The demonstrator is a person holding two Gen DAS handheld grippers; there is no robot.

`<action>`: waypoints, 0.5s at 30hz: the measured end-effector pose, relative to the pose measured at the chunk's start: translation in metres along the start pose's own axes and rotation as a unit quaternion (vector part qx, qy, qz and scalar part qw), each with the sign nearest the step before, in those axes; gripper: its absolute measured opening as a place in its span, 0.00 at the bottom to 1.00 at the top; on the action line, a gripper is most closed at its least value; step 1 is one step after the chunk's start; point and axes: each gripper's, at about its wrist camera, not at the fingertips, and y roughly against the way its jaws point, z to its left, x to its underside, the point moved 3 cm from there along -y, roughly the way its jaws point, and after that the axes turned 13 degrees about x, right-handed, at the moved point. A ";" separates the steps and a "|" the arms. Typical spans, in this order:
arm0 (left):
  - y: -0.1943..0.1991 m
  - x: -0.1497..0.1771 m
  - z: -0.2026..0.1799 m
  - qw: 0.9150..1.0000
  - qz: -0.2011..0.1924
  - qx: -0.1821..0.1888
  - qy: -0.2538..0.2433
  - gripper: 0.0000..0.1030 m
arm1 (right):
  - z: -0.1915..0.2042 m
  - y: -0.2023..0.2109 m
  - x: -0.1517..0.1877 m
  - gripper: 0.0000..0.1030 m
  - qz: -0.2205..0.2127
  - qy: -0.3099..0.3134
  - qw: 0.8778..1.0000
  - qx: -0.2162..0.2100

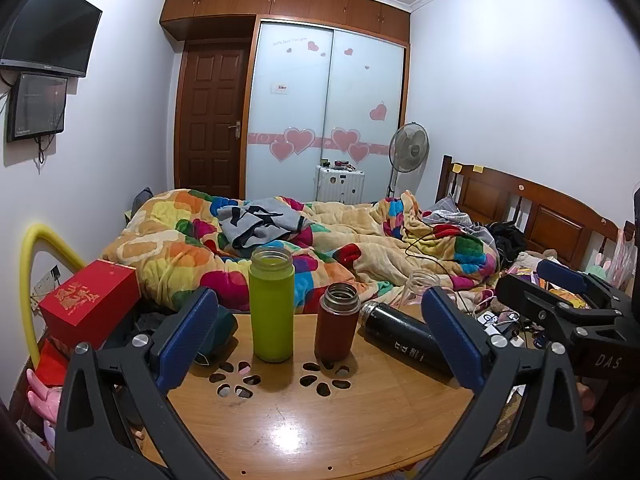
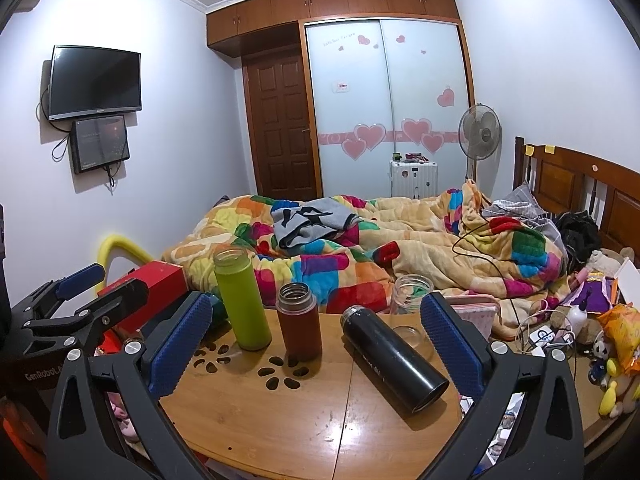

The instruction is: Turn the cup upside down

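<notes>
On the wooden table point(image 1: 320, 432) point(image 2: 288, 432) stand a lime-green cup point(image 1: 272, 304) point(image 2: 241, 300) and a red-brown cup point(image 1: 337, 322) point(image 2: 299, 322), both upright and open at the top. A black flask point(image 1: 404, 338) point(image 2: 394, 360) lies on its side to their right. A clear glass jar point(image 2: 410, 300) point(image 1: 420, 284) stands at the table's far edge. My left gripper point(image 1: 320, 336) is open and empty, near the cups. My right gripper point(image 2: 316, 340) is open and empty, with the red-brown cup and black flask between its fingers' line of sight. Each gripper shows at the edge of the other's view.
A red box point(image 1: 90, 306) point(image 2: 158, 284) sits left of the table. A bed with a colourful quilt point(image 1: 304, 240) point(image 2: 360, 248) lies behind. Cables, toys and clutter point(image 2: 580, 320) lie to the right. A yellow tube point(image 1: 32, 280) arcs at the left.
</notes>
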 end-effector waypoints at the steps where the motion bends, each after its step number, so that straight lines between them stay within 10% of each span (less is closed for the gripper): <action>1: 0.000 0.000 0.000 1.000 0.000 0.000 0.000 1.00 | 0.000 0.000 0.000 1.00 0.000 0.000 1.000 0.000; 15: 0.005 -0.003 -0.004 1.000 -0.005 0.002 -0.004 1.00 | 0.001 0.001 -0.003 1.00 -0.002 0.001 1.000 0.000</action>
